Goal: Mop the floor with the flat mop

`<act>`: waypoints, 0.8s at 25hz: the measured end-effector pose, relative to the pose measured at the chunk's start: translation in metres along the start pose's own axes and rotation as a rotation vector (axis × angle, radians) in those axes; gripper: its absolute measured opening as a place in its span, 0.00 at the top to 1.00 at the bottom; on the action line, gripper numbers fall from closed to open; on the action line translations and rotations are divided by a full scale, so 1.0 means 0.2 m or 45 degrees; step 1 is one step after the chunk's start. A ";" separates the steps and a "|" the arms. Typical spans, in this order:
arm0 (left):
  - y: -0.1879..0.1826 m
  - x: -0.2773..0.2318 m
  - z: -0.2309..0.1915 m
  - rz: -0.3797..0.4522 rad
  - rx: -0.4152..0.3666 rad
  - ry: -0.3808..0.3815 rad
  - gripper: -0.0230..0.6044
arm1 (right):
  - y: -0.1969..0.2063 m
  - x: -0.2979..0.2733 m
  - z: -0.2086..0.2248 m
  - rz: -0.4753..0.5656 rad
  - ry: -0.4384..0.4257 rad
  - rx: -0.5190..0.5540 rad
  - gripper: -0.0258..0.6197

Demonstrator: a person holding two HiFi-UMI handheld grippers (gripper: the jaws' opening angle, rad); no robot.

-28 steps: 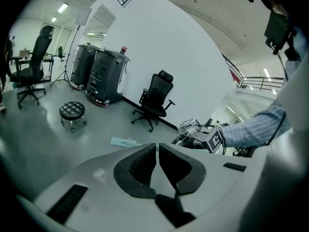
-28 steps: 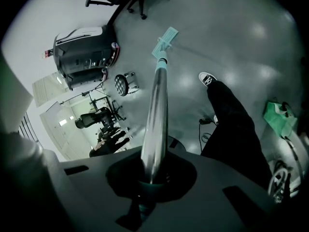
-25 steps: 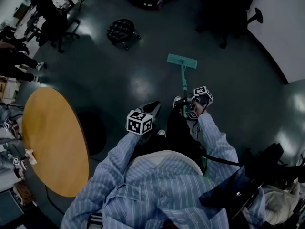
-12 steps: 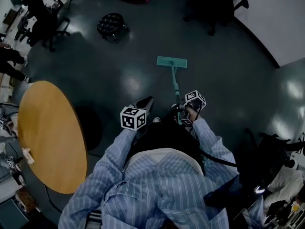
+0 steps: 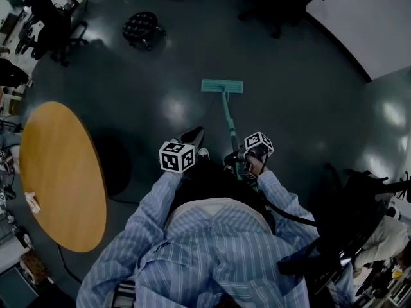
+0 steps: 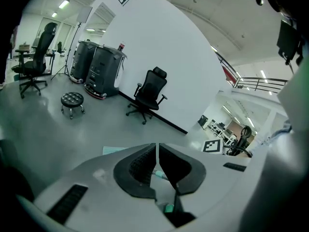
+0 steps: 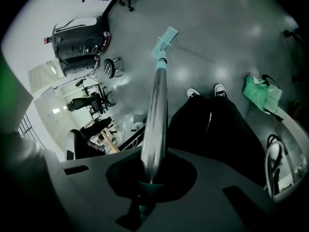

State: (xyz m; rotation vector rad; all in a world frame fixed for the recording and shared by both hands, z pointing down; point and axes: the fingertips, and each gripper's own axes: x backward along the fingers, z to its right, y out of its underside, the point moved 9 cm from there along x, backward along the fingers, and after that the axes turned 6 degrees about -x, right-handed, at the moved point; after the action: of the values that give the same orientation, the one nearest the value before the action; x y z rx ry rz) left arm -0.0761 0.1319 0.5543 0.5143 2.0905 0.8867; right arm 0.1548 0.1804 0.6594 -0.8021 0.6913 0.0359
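Right gripper [image 7: 152, 177]: fingers clamped on the handle [image 7: 155, 105] of the flat mop [image 5: 226, 111]. The metal shaft comes straight out from between them, with a teal collar at the grip point. In the head view I'm holding the end nearest me, at my front right.

Mop head [image 5: 222, 86]: teal, flat on the dark floor [image 5: 302, 108], straight ahead of me and well apart from my shoes [image 7: 193, 93]. The handle slants from the middle of the head back to the right gripper. There are glare patches on the floor just left of the handle.

Left gripper [image 6: 157, 150]: fingers pressed together, only a hairline slit at the tips, nothing pinched. It sits near the handle on its left side, not touching it, and points forward. Its marker cube [image 5: 176, 156] faces up.

Around:
- Round wooden surface [image 5: 61, 172] at my left, with a small pale item near its lower edge; can't tell what it is.
- Black castor stool [image 5: 141, 25] on the floor beyond, up and left of the mop head, well apart from it.
- Black office chair [image 6: 149, 93] near the white wall [image 6: 159, 52]. Black cabinets [image 6: 99, 69] stand further along that wall.
- Green bag [image 7: 260, 93] on the floor beside my legs, in the right gripper view.
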 end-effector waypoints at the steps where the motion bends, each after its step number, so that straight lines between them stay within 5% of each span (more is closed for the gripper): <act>1: 0.01 0.00 0.04 0.007 0.005 -0.004 0.93 | 0.02 0.02 0.05 -0.008 0.004 0.007 0.94; 13: 0.29 -0.08 0.49 -0.038 0.004 0.021 0.93 | 0.24 0.20 0.57 -0.102 0.040 0.056 0.94; 20: 0.33 -0.10 0.58 -0.057 -0.023 0.036 0.93 | 0.28 0.24 0.67 -0.113 0.028 0.063 0.94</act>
State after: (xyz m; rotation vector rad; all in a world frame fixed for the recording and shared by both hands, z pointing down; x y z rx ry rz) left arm 0.0311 0.2131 0.5618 0.4461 2.1093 0.8905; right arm 0.2520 0.3004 0.6602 -0.7858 0.6741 -0.0700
